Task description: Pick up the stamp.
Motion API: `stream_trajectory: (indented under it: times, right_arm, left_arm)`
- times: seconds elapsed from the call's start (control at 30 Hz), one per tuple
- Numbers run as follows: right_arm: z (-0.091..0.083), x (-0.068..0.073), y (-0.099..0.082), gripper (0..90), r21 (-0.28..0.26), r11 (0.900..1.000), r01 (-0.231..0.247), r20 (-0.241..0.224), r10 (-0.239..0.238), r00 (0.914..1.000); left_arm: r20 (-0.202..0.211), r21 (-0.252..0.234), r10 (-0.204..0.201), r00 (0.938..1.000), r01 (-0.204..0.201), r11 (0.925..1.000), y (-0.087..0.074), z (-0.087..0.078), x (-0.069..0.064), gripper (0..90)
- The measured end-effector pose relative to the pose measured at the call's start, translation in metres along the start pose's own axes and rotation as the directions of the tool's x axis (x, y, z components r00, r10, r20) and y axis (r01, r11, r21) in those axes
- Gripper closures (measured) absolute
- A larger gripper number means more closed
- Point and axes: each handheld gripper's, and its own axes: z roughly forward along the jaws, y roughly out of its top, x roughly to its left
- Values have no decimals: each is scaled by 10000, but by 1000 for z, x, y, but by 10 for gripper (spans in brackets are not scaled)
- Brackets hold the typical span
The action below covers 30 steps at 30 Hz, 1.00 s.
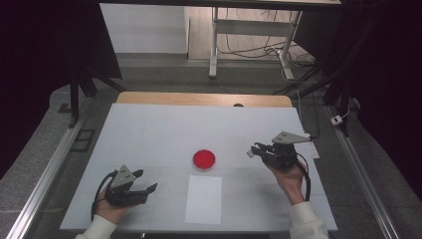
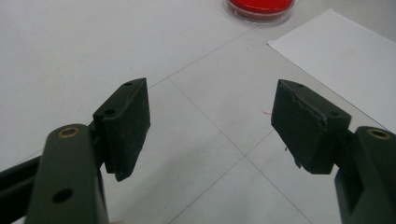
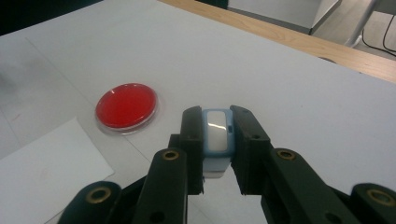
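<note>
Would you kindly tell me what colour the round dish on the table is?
The round dish is red with a clear rim, best seen in the right gripper view.

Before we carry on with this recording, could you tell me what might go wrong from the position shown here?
1. The right gripper pinches the small light-blue piece only by its narrow sides; it might slip or twist out.
2. The red-filled round dish sits close ahead of that gripper; a low approach could nudge it.
3. The white paper sheet lies loose beside the dish and could shift if brushed.

The round dish sits mid-table. A paper sheet lies just before it. The left gripper is left, the right gripper right.
</note>
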Motion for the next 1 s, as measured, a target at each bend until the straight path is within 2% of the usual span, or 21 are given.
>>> stream_trajectory:
  times: [0.37, 0.53, 1.0]
  right_arm:
    - [4, 9, 2, 755, -93, 10000, -1, -216, -1, 9998]
    - [5, 12, 4, 755, -306, 9994, -154, -610, 135, 9980]
    - [9, 26, 8, 755, -419, 9990, -167, -1086, 120, 9940]
  left_arm:
    - [0, 22, 38, 10000, -38, 10000, 0, 1, -1, 281]
    - [11, 32, 67, 10000, -67, 10000, 0, 1, -1, 281]
    - [45, 43, 54, 10000, -54, 10000, 1, 2, -2, 281]
